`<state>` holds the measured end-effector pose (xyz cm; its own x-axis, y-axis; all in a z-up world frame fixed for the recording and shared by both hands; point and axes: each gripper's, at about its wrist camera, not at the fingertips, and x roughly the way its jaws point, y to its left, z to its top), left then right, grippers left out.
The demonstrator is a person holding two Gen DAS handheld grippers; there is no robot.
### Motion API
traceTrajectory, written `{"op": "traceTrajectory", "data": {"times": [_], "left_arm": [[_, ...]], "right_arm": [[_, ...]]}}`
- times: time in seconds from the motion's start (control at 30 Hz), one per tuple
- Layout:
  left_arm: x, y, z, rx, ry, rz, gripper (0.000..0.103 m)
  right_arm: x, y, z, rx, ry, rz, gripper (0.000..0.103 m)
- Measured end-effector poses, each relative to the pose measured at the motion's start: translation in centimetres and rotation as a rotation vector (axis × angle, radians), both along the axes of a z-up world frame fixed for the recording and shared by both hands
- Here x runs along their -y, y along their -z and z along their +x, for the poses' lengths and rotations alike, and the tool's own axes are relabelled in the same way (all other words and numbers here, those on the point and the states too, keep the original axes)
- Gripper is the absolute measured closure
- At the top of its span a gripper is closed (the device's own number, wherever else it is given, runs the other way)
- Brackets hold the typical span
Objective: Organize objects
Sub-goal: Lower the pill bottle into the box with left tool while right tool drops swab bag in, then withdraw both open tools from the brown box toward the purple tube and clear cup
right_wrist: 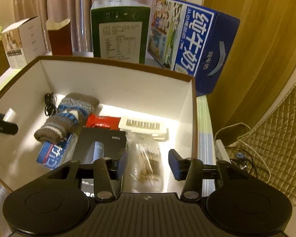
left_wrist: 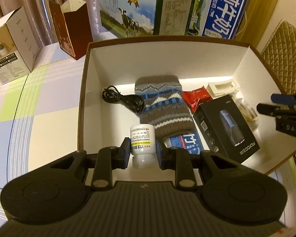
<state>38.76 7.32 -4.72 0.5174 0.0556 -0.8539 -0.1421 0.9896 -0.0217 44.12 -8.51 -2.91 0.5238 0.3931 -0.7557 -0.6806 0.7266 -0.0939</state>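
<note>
My left gripper [left_wrist: 143, 148] is shut on a small white bottle [left_wrist: 142, 136] with a printed label, held over the near left part of an open white-lined box [left_wrist: 157, 63]. Inside the box lie a striped knitted sock [left_wrist: 161, 106], a black cable [left_wrist: 122, 98], a blue packet [left_wrist: 189, 144], a black product box [left_wrist: 227, 128], a red packet [left_wrist: 197, 98] and a white plastic piece [left_wrist: 223, 86]. My right gripper [right_wrist: 148, 162] is open over the box's right side. A clear bag of brown sticks [right_wrist: 146, 169] lies between its fingers, untouched.
Behind the box stand milk cartons [right_wrist: 197, 39] and a green carton [right_wrist: 120, 35]. A dark red box [left_wrist: 73, 29] and a white box [left_wrist: 13, 43] sit on the checked tablecloth [left_wrist: 39, 108] at the left. At the right are a quilted chair [right_wrist: 276, 128] and cords [right_wrist: 246, 158].
</note>
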Motion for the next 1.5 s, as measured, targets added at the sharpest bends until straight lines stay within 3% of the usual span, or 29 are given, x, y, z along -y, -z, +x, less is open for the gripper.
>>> {"op": "traceTrajectory", "data": {"times": [0.43,0.53,0.63,0.7,0.9,1.2,1.5], "left_arm": [[0.4,1.3,0.6,-0.037,0.018,0.019,0.080],[0.4,1.1,0.6,-0.035,0.024,0.016,0.077],[0.5,0.7,0.5,-0.022,0.031,0.003,0.065],[0.7,0.2,0.3,-0.009,0.030,0.013,0.048],[0.9,-1.5,-0.8,0.033,0.026,0.003,0.029],[1.2,-4.2,-2.9,0.076,-0.007,0.005,0.017],[1.6,-6.5,-5.5,0.113,-0.026,-0.007,0.013]], "right_arm": [[0.9,-0.6,-0.2,-0.040,0.015,0.057,0.056],[1.2,-0.8,-0.5,-0.053,0.008,0.068,0.051],[1.5,-1.0,-1.0,-0.063,0.000,0.086,0.043],[1.7,-1.2,-1.4,-0.069,-0.003,0.099,0.033],[2.4,-2.2,-3.0,-0.069,-0.008,0.159,0.016],[3.3,-3.7,-5.0,-0.078,0.006,0.221,0.008],[4.1,-5.5,-7.1,-0.074,0.016,0.268,0.005]]}}
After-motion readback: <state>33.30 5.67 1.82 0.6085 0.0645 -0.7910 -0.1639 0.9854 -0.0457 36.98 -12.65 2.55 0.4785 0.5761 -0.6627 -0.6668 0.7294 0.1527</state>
